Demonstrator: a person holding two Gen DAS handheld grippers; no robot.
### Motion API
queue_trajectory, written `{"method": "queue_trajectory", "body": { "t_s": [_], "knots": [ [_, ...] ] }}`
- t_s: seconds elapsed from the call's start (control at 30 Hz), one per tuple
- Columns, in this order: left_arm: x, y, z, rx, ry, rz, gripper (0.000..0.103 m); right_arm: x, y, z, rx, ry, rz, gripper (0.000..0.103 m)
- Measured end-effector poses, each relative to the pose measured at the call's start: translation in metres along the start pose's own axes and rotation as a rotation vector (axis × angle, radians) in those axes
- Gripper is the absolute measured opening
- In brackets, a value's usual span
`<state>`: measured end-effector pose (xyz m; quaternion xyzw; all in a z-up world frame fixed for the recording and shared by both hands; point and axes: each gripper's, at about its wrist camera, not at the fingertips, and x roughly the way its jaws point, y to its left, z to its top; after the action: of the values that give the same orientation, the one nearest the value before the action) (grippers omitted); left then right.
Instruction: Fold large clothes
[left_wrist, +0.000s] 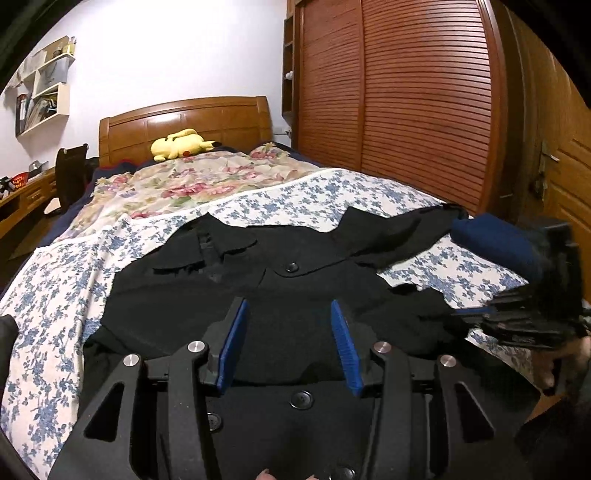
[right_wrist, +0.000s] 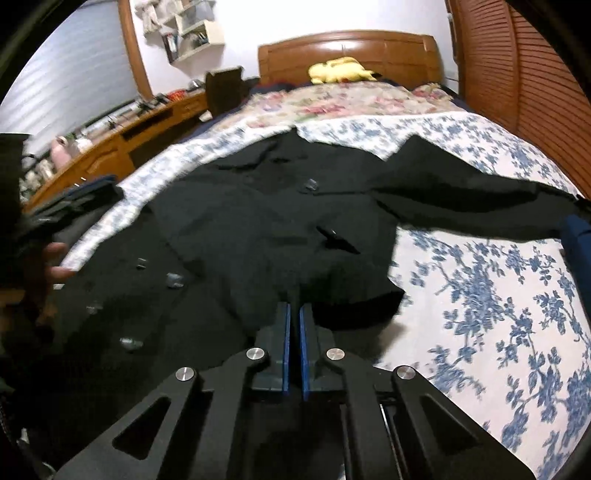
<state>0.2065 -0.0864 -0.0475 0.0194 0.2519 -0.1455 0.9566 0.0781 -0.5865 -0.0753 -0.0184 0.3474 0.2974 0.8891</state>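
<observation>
A black buttoned coat (left_wrist: 207, 295) (right_wrist: 258, 221) lies spread over the bed, one sleeve (right_wrist: 461, 199) stretched out to the right. My left gripper (left_wrist: 289, 304) hovers low over the coat's front with its blue pads (left_wrist: 236, 332) wide apart and not pressing on the cloth; it is open. It also shows as a blurred dark shape at the left edge of the right wrist view. My right gripper (right_wrist: 294, 308) sits at the coat's near hem. Its pads (right_wrist: 285, 332) are closed together, and a crease of black cloth runs into them. It also shows blurred in the left wrist view, held by a hand (left_wrist: 569, 354).
The bed wears a blue-flowered sheet (right_wrist: 498, 295) and a pink floral blanket (left_wrist: 192, 181). A yellow plush toy (left_wrist: 181, 144) lies by the wooden headboard (left_wrist: 184, 122). A dark blue folded item (left_wrist: 491, 243) sits at the right bed edge. Wardrobe (left_wrist: 406, 92) on the right, desk (right_wrist: 122, 136) on the left.
</observation>
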Motion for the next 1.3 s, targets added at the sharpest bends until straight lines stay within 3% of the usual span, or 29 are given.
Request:
{"method": "queue_trajectory", "body": {
  "t_s": [0.23,0.43,0.6,0.7,0.77,0.83,1.03,1.3],
  "knots": [
    [-0.010,0.007,0.002,-0.014,-0.023,-0.011,0.048,-0.027,0.022,-0.023,-0.029,-0.039,-0.011,0.003],
    [-0.018,0.013,0.001,-0.025,-0.028,-0.025,0.048,-0.036,0.037,-0.031,-0.036,-0.008,-0.024,0.003],
    [-0.022,0.016,-0.001,-0.026,-0.033,-0.033,0.048,-0.038,0.045,-0.035,-0.048,0.017,-0.086,0.004],
    [-0.024,0.016,-0.002,-0.021,-0.035,-0.034,0.048,-0.041,0.046,-0.033,-0.053,0.019,-0.149,0.016],
    [-0.025,0.016,-0.002,-0.018,-0.037,-0.035,0.048,-0.043,0.049,-0.031,-0.057,0.007,-0.172,0.036],
    [-0.026,0.015,-0.003,-0.015,-0.038,-0.036,0.048,-0.047,0.051,-0.026,-0.062,-0.018,-0.185,0.044],
    [-0.026,0.014,-0.002,-0.014,-0.040,-0.043,0.048,-0.035,0.055,-0.010,-0.093,-0.016,-0.183,0.046],
    [-0.026,0.014,-0.002,-0.011,-0.041,-0.043,0.048,0.021,0.031,-0.022,-0.065,0.130,-0.196,0.046]
  ]
}}
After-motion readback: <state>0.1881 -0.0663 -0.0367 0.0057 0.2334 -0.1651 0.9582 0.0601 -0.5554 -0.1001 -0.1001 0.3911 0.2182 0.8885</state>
